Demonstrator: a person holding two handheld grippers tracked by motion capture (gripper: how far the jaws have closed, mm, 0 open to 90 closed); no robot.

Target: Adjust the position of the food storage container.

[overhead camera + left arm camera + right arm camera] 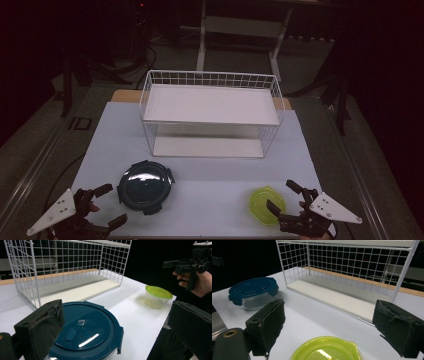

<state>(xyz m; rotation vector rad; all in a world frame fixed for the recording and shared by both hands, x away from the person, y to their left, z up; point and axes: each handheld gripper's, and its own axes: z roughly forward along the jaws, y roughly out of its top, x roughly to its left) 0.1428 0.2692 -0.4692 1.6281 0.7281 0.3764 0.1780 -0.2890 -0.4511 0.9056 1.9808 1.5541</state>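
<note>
Containers: blue-lidded glass tub (145, 186) heavy, slick, breakable, grip rim; green-lidded cup (267, 203) light, flexible. Left claw (108, 206), right claw (284, 202) both spread, empty.

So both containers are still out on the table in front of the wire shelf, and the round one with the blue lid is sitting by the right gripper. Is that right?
Not quite. The blue-lidded container sits by the left gripper, not the right; the high view shows it. The green-lidded container is the one by the right gripper. Both do stand on the table in front of the wire shelf.
</note>
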